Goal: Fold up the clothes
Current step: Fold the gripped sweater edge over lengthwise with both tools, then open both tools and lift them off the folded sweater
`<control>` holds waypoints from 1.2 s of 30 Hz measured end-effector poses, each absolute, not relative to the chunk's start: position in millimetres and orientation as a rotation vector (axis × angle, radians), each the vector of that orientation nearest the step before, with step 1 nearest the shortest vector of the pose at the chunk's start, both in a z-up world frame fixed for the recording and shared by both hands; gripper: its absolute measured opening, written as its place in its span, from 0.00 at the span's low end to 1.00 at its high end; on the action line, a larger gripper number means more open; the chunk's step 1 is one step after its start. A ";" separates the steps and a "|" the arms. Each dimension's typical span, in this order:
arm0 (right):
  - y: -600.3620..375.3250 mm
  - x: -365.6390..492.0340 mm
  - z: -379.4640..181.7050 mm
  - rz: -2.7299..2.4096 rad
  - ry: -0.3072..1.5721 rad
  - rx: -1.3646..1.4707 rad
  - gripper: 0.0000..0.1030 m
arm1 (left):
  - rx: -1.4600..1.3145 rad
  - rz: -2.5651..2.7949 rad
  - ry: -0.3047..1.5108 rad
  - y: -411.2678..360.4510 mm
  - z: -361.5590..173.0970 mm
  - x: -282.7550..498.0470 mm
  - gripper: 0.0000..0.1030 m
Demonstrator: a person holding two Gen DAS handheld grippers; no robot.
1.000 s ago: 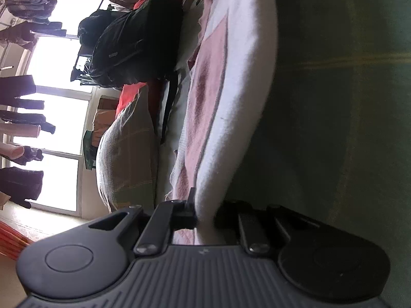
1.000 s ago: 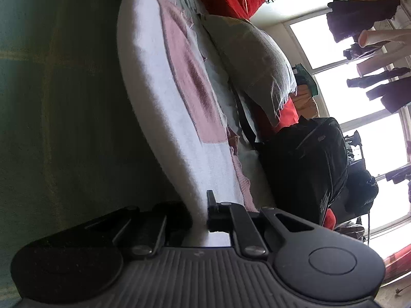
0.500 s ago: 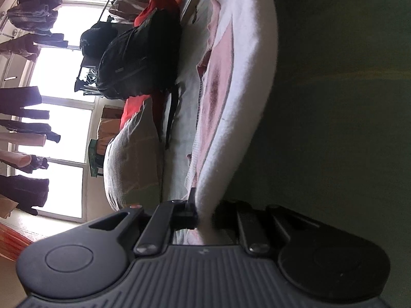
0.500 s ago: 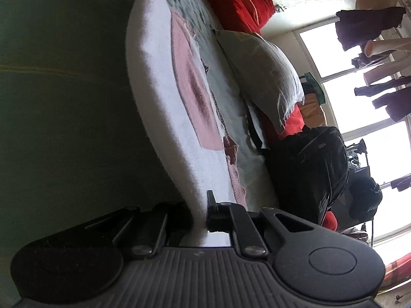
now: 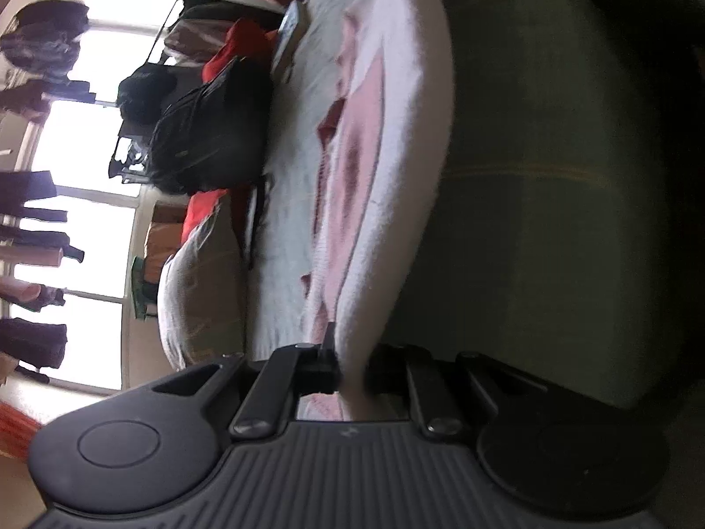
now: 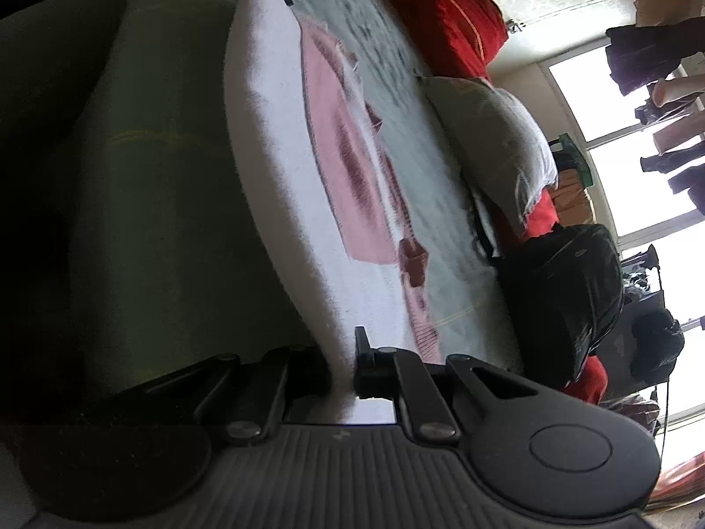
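Both tongs are clamped down tight on the same piece of cloth. The left tongs [image 5: 350, 368] pinch the near edge of the white and pink garment [image 5: 396, 141] at the bottom middle of the left wrist view, and the right tongs [image 6: 343, 363] do the same at the bottom middle of the right wrist view. No gap worth mentioning between the jaws, just fabric squeezed in there.

The garment itself runs up from each grip toward the top of the frame as a taut band, white on the outer side with pink patches on the inner side. It hangs between the 2 grips over the bed [image 6: 383, 31], with a dark green cover [image 5: 551, 176] on its other side.

What I'd worry about: each grip only has a thin bit of edge, so a tug or the hands drifting apart could pull a corner out and dump the whole fold. If one side goes slack the far half could bunch up instead of laying flat, and honestly I can't see the far edge well enough to say how it sits.

Room wise, the bed looks fairly open straight ahead. The crowded side is by the window: a black backpack [image 6: 568, 291], a grey pillow [image 6: 489, 132] and a red cushion [image 6: 454, 22] sit along that edge, so swinging the cloth that way could snag on them.
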State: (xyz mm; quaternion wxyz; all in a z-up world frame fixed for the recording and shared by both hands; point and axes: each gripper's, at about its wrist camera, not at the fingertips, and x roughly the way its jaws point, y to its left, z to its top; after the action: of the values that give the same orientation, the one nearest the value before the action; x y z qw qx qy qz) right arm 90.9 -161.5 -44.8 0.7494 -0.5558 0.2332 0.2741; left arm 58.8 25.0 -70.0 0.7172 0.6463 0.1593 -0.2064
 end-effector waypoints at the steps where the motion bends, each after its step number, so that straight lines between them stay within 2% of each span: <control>1: -161.6 88.4 -48.3 0.604 0.524 -1.211 0.11 | 1.432 -0.461 0.363 25.0 -73.3 57.3 0.11; 6: -170.1 74.1 -61.2 0.654 0.598 -1.173 0.17 | 1.380 -0.542 0.461 29.4 -75.9 46.5 0.15; 10: -198.9 67.0 -46.7 0.666 0.633 -1.109 0.18 | 1.323 -0.576 0.494 49.6 -50.5 29.3 0.15; 14: -226.7 69.3 -21.2 0.645 0.635 -0.988 0.37 | 1.201 -0.515 0.489 65.8 -15.2 43.0 0.15; 17: -239.4 79.5 -3.1 0.602 0.592 -0.866 0.40 | 1.022 -0.491 0.474 67.9 9.1 61.5 0.18; 18: -241.4 85.8 1.1 0.593 0.581 -0.807 0.43 | 0.955 -0.503 0.484 68.5 12.4 67.5 0.26; 20: -242.5 100.3 2.8 0.586 0.589 -0.677 0.49 | 0.862 -0.544 0.542 64.9 4.7 82.0 0.37; 24: -243.2 126.8 -27.7 0.631 0.722 -0.451 0.50 | 0.804 -0.571 0.716 68.9 -36.4 90.2 0.35; 27: -248.5 129.5 -60.6 0.597 0.832 -0.395 0.51 | 0.727 -0.533 0.832 81.0 -60.4 93.0 0.36; 30: -257.6 127.2 -57.7 0.590 0.842 -0.336 0.53 | 0.629 -0.516 0.849 93.7 -45.3 96.2 0.38; 31: -259.9 128.2 -50.9 0.583 0.832 -0.315 0.54 | 0.601 -0.510 0.831 96.5 -35.1 99.3 0.42; 32: -261.0 131.8 -41.6 0.565 0.809 -0.284 0.59 | 0.556 -0.498 0.809 98.0 -24.3 106.4 0.46; 33: -261.7 136.3 -32.1 0.544 0.780 -0.250 0.68 | 0.501 -0.482 0.792 99.0 -13.8 115.4 0.56; 34: -261.4 142.1 -23.8 0.528 0.761 -0.200 0.72 | 0.435 -0.465 0.782 99.4 -3.8 126.6 0.67; 36: -258.0 154.8 -11.5 0.516 0.734 -0.096 0.77 | 0.286 -0.442 0.783 96.6 5.8 151.3 0.79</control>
State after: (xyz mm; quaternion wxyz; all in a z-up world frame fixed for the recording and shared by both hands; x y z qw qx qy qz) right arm 154.8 -258.0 -11.5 0.9001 -0.0463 0.3545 0.2492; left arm 151.3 96.6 5.8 0.8908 0.1380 0.3770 -0.2128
